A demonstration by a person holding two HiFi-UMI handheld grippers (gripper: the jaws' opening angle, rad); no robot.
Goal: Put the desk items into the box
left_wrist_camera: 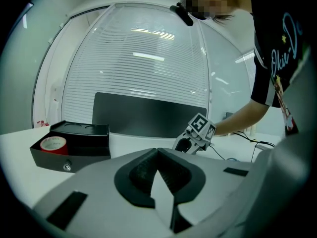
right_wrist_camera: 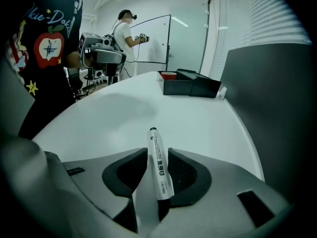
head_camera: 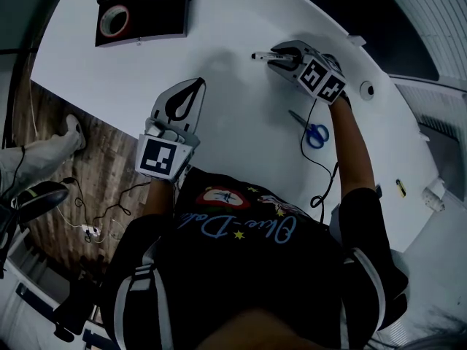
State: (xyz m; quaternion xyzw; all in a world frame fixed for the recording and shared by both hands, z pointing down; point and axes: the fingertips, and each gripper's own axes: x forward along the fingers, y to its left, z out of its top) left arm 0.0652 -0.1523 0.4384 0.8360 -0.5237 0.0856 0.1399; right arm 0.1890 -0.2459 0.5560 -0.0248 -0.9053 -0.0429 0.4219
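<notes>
A white marker (right_wrist_camera: 159, 165) with a black tip lies between the jaws of my right gripper (right_wrist_camera: 157, 152), leaning on the right pad with a gap on the left; the jaws stand wide apart. In the head view, the marker (head_camera: 257, 55) pokes out of the right gripper (head_camera: 271, 55) low over the white table (head_camera: 233, 122). My left gripper (head_camera: 198, 84) hovers mid-table, shut and empty, its tips (left_wrist_camera: 157, 151) meeting. The black box (head_camera: 142, 9) at the far left holds a red tape roll (head_camera: 114, 20). Blue-handled scissors (head_camera: 315, 133) lie beside my right forearm.
A black cable (head_camera: 321, 173) trails over the table near the scissors. A small white round fitting (head_camera: 367, 90) sits at the right edge. A dark panel (left_wrist_camera: 148, 115) stands behind the table. Another person (right_wrist_camera: 128, 33) stands at a whiteboard far off. Wooden floor (head_camera: 95, 159) shows at left.
</notes>
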